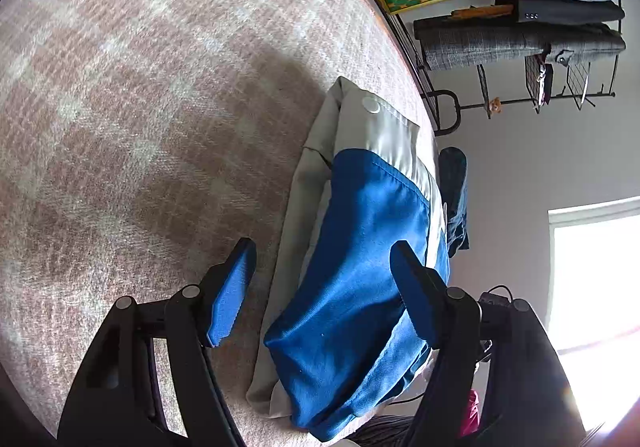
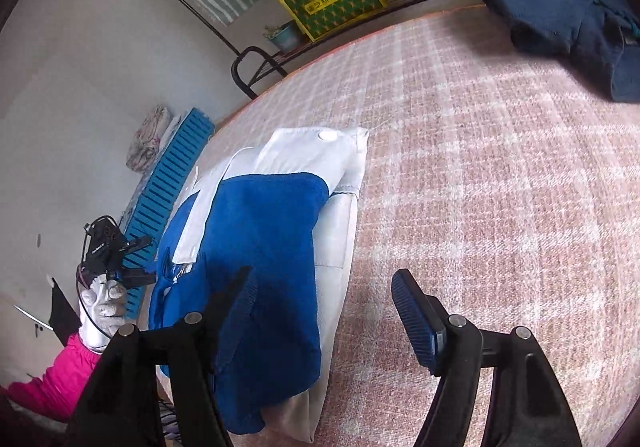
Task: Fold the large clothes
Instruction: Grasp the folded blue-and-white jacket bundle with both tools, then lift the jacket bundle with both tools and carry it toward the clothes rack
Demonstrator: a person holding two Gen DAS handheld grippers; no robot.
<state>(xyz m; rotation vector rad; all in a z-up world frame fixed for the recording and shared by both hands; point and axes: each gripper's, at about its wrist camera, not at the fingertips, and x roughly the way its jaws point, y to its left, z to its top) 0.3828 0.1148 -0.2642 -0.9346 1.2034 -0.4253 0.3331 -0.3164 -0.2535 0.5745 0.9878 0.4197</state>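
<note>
Both your left hand-held gripper (image 1: 320,287) and right hand-held gripper (image 2: 324,311) hang released over the folded blue-and-white fabric garment (image 1: 352,287); likely next, set it aside.

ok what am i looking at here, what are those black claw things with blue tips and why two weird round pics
Each picture comes from a fisheye camera mounted on a hand-held two-finger gripper; a person carries one in each hand. One view looks along the left gripper, the other along the right gripper. Both stand open and hold nothing. Below them lies a folded blue and white garment on a pink checked cover. The right view also shows the person's gloved hand on the other gripper, and a dark blue garment farther off.
</note>
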